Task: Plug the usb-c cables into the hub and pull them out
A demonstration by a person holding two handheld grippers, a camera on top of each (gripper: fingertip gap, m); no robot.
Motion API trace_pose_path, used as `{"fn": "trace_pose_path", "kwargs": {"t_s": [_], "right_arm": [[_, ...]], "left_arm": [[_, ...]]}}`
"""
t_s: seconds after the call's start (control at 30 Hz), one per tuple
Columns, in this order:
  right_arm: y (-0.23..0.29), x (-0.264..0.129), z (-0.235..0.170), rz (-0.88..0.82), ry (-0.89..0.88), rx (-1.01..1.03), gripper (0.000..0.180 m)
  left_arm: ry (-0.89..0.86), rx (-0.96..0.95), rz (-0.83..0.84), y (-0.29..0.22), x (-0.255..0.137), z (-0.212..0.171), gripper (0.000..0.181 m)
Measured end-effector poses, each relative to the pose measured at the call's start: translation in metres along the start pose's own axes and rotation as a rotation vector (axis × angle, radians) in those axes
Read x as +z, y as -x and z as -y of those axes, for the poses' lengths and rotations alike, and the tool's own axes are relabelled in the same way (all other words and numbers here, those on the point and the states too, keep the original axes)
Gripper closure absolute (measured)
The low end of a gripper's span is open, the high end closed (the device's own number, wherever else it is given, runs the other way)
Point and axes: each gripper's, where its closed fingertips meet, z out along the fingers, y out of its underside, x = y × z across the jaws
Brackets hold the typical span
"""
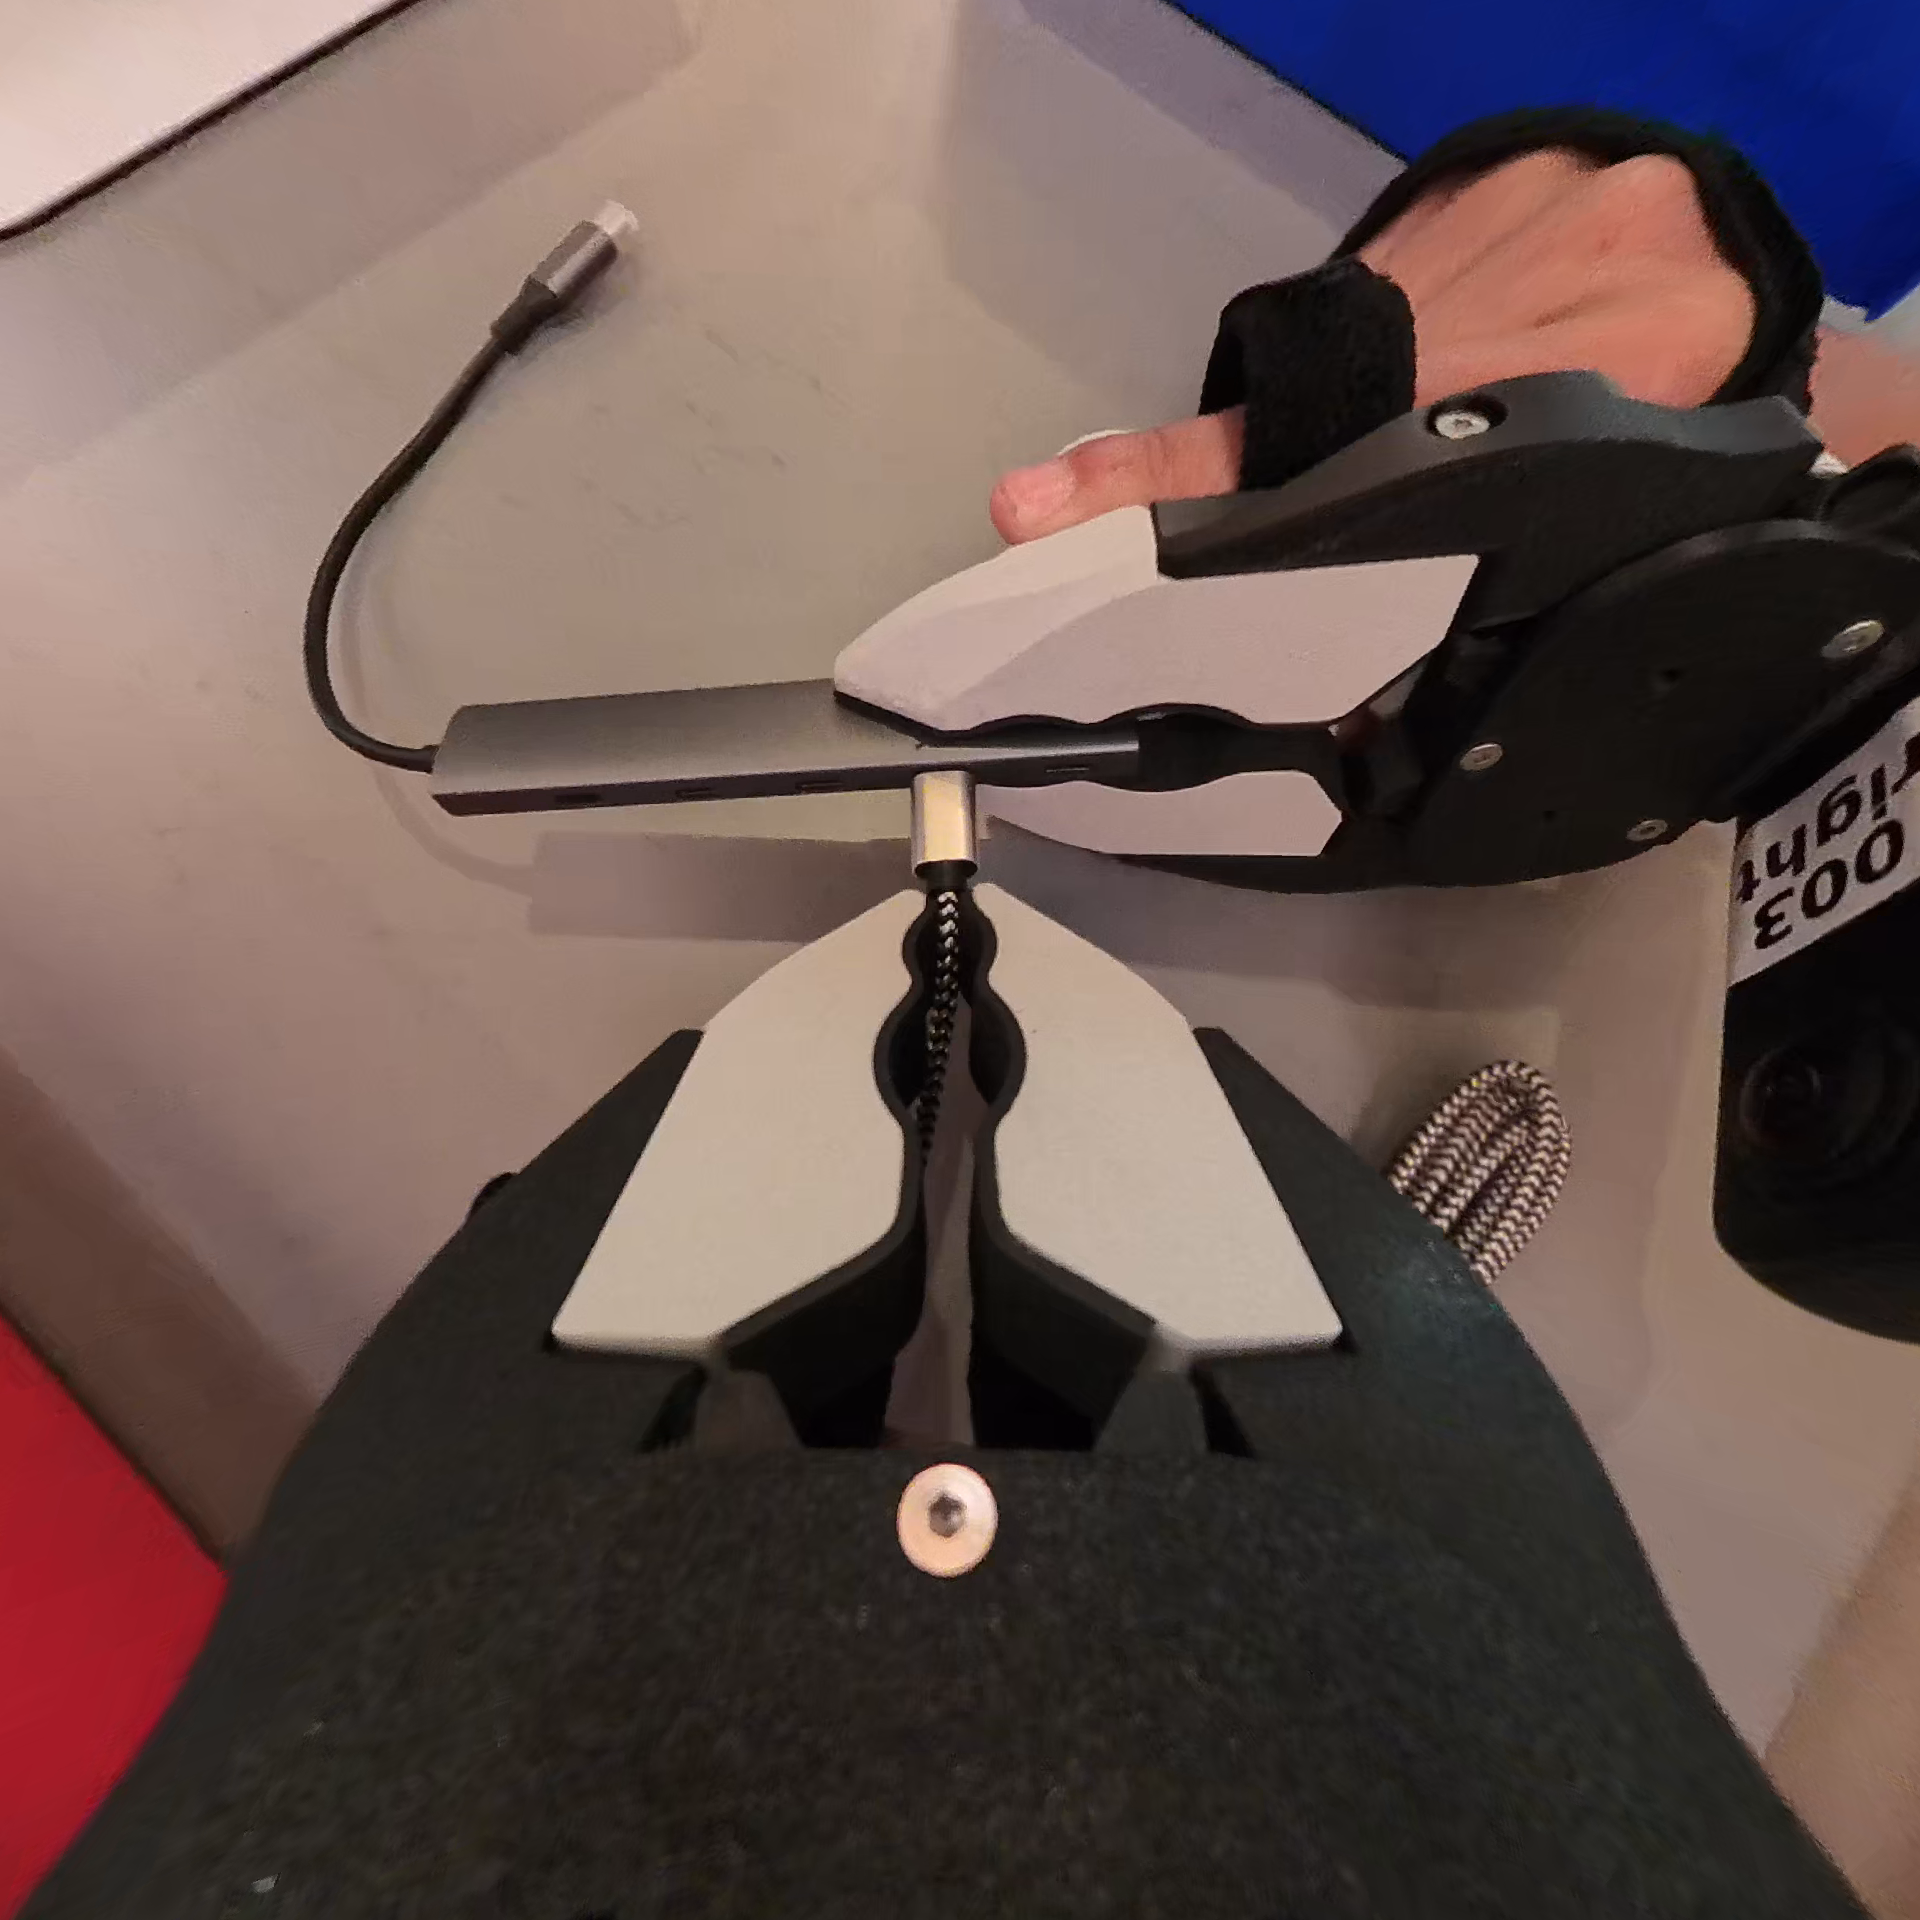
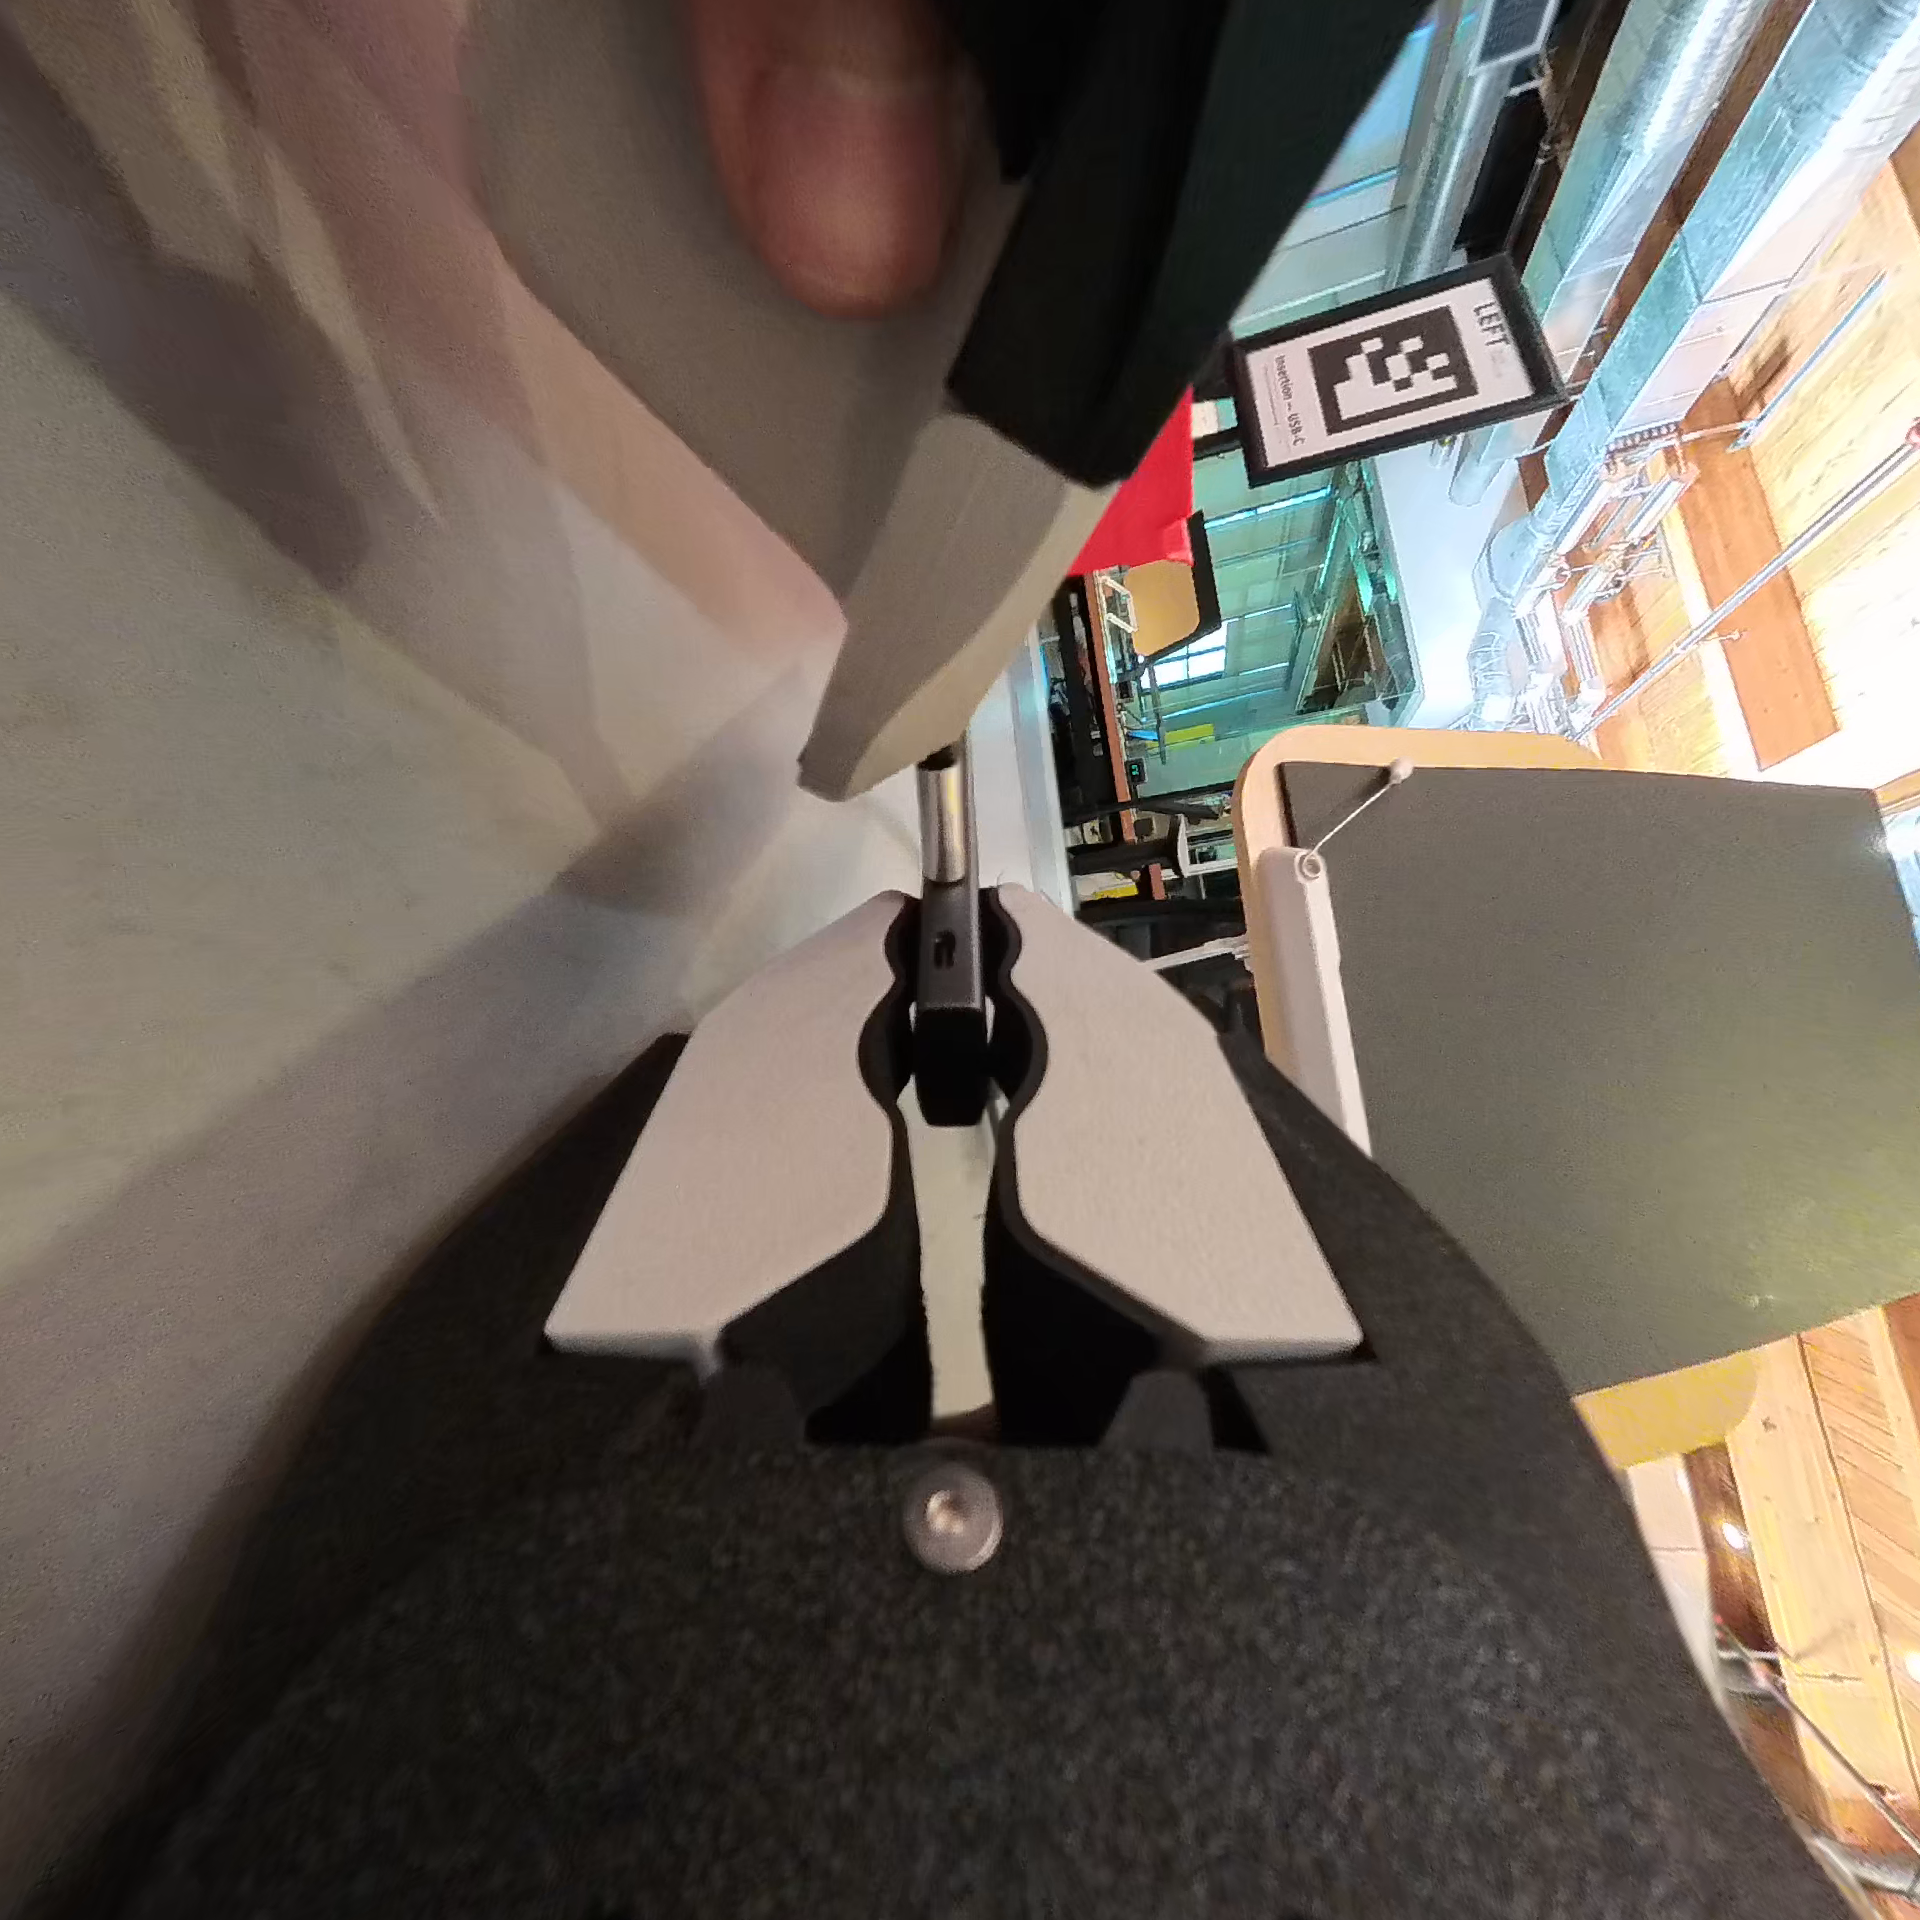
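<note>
Tabletop (image 1: 727, 364): pale grey, smooth. The hub looks lifted off it, judging by the shadow below; no support from beneath.

Right claw (image 1: 1039, 743): comes in from the right of the left claw, fingers clamped flat above and below the hub's right end. In its own view the hub end sits pinched in the notch between the pads.

Left claw (image 1: 951, 935): fingers closed on the braided cable just behind the plug, the cord running back through the notch.

Hub (image 1: 675, 748): slim grey metal bar, straight ahead of the left claw, ports facing it. Judged light, rigid, slick-sided; gripped at one end only, so it may pivot under a push or pull. A hold nearer the port in use would steady it.

Hub lead (image 1: 343, 582): thin black cord looping left and away, ending in a loose connector (image 1: 582, 255) on the tabletop. Limp, little drag.

Braided cable (image 1: 940, 1023): black-and-white weave, more of it looped right of the left claw. Soft, bends easily; a poor pushing handle.

Plug (image 1: 940, 831): short metal shell, seated against a hub port just ahead of the left claw tips. Stiff, smooth, small; the better grip point, with force straight along the port.
</note>
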Motion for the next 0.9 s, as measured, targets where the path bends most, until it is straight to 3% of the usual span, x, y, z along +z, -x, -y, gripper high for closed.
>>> {"fn": "trace_pose_path", "kwargs": {"t_s": [0.13,0.27,0.4,0.6,0.77,0.9], "right_arm": [[-0.005,0.0,-0.002,0.007,-0.047,0.06,0.17],[-0.006,-0.002,-0.012,0.001,-0.016,0.036,0.17],[-0.019,-0.001,-0.022,-0.007,-0.002,0.163,0.17],[-0.015,0.0,-0.019,0.012,-0.008,0.154,0.17],[-0.008,0.001,-0.015,0.032,-0.013,0.117,0.17],[-0.007,0.002,-0.016,0.044,-0.01,0.128,0.17]], "left_arm": [[-0.076,-0.084,0.005,-0.003,-0.005,0.01,0.178],[-0.203,-0.121,0.01,-0.03,-0.043,0.009,0.159],[-0.356,-0.159,-0.03,-0.061,-0.092,-0.032,0.159],[-0.387,-0.15,-0.181,-0.063,-0.144,-0.078,0.152],[-0.388,-0.013,-0.143,0.003,-0.199,-0.061,0.153],[-0.082,0.201,0.171,0.119,-0.224,-0.044,0.155]]}}
